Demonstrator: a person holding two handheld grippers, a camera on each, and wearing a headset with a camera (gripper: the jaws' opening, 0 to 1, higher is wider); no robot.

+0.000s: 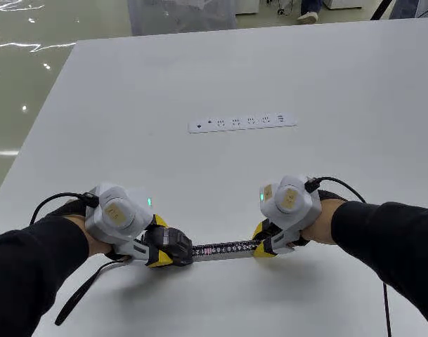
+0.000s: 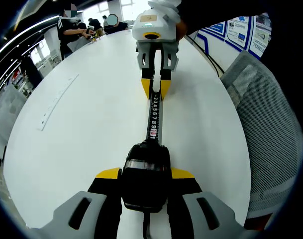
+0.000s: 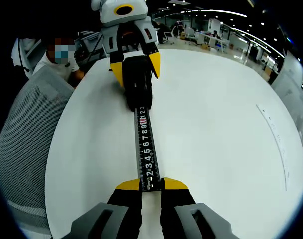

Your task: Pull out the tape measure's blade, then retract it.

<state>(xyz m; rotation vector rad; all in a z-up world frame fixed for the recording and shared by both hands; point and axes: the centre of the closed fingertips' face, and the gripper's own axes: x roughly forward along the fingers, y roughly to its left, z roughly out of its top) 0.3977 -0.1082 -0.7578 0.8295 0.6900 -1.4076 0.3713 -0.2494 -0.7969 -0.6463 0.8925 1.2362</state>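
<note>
Two grippers share one tape measure at the near edge of the white table. The left gripper has its jaws closed round the black case, which lies on the tabletop. The right gripper pinches the blade near its tip, jaws narrow. A short length of numbered blade lies stretched flat between the two.

The pull looks barely begun, by my judgement. To do it well, the left should pin the case square to the blade. The right should draw straight away along the blade's line, low over the table, so the blade neither twists nor kinks. The pinch needs to be firm, since a slip would let the spring snap the blade home.

The head view adds a black strap running from beside the left gripper toward the near edge, and farther off a white strip lying across the table. The gripper views add readable blade numbers, a mesh chair beside the table, and people beyond its far end.
</note>
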